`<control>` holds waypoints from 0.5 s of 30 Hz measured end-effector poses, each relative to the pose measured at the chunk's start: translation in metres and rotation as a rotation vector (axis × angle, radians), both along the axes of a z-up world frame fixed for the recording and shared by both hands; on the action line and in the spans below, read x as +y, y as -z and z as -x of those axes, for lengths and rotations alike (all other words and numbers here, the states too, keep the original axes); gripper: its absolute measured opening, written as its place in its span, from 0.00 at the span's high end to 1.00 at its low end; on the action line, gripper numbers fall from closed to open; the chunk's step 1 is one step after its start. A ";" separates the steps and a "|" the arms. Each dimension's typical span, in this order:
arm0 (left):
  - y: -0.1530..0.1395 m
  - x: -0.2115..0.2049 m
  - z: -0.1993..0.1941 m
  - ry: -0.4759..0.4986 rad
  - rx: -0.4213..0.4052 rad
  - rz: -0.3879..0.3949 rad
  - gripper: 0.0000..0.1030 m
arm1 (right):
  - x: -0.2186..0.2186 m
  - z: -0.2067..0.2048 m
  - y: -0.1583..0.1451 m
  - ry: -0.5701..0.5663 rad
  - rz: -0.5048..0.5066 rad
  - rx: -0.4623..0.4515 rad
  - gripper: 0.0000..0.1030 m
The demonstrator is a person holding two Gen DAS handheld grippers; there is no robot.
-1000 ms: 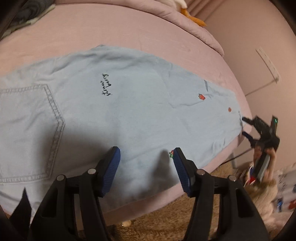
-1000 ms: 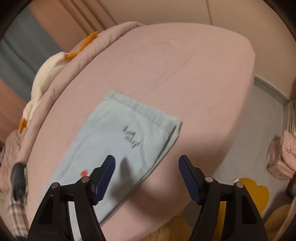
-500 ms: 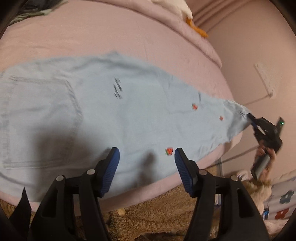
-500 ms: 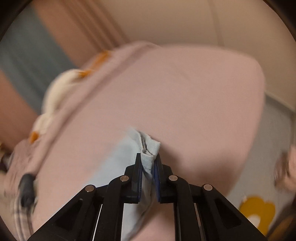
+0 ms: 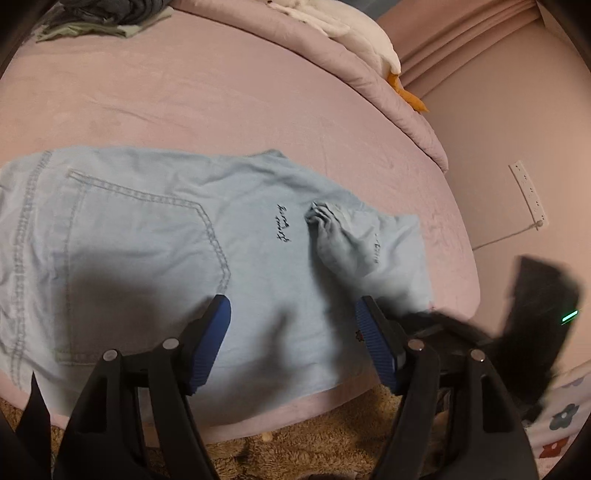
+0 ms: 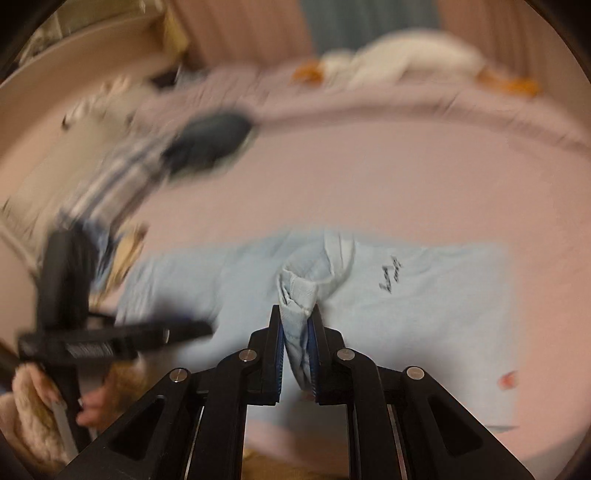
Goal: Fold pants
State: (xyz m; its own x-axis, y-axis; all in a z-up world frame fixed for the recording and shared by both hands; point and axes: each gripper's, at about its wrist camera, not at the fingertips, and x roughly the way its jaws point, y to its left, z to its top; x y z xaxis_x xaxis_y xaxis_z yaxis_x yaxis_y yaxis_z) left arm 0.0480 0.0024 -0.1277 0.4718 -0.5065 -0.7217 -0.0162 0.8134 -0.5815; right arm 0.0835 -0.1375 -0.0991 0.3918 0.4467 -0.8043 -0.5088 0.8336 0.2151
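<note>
Light blue denim pants (image 5: 147, 240) lie flat on the pink bed, back pocket up, waist to the left. The leg end (image 5: 343, 236) is lifted and carried back over the pants toward the black script print. My right gripper (image 6: 295, 314) is shut on that bunched leg hem (image 6: 297, 291); it shows blurred at the right in the left wrist view (image 5: 532, 310). My left gripper (image 5: 293, 317) is open and empty, hovering over the near edge of the pants. It shows blurred in the right wrist view (image 6: 110, 339).
The pink bed (image 5: 221, 92) ends close in front; a brown shaggy rug (image 5: 295, 443) lies below. A white plush with orange parts (image 5: 369, 40) and folded dark clothes (image 5: 103, 14) sit at the far side. A pink wall with a socket strip (image 5: 528, 192) is right.
My right gripper, shut on the leg hem, has swung it leftward over the pants, so the leg now lies doubled. My left gripper pulled back a little and stays open.
</note>
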 end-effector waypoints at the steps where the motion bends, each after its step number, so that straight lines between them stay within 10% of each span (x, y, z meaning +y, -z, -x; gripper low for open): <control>1: 0.001 -0.002 -0.002 0.011 0.006 -0.003 0.30 | 0.011 0.001 0.016 -0.011 0.064 0.023 0.87; 4: 0.003 -0.010 -0.010 0.035 0.019 0.000 0.28 | 0.006 0.004 0.031 0.005 0.069 0.079 0.82; 8: 0.005 -0.024 -0.023 0.082 0.030 0.054 0.26 | -0.033 0.013 0.008 0.054 -0.090 0.109 0.46; 15: 0.021 -0.069 -0.052 0.194 0.103 0.068 0.27 | -0.128 0.017 -0.017 0.366 -0.096 -0.018 0.44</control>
State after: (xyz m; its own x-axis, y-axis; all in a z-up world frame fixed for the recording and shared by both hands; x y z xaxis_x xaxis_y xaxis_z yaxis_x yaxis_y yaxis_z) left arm 0.1001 -0.0666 -0.1485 0.2865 -0.6299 -0.7220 0.0749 0.7660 -0.6385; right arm 0.0666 -0.2652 -0.0819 0.5531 0.3478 -0.7571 -0.1852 0.9373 0.2953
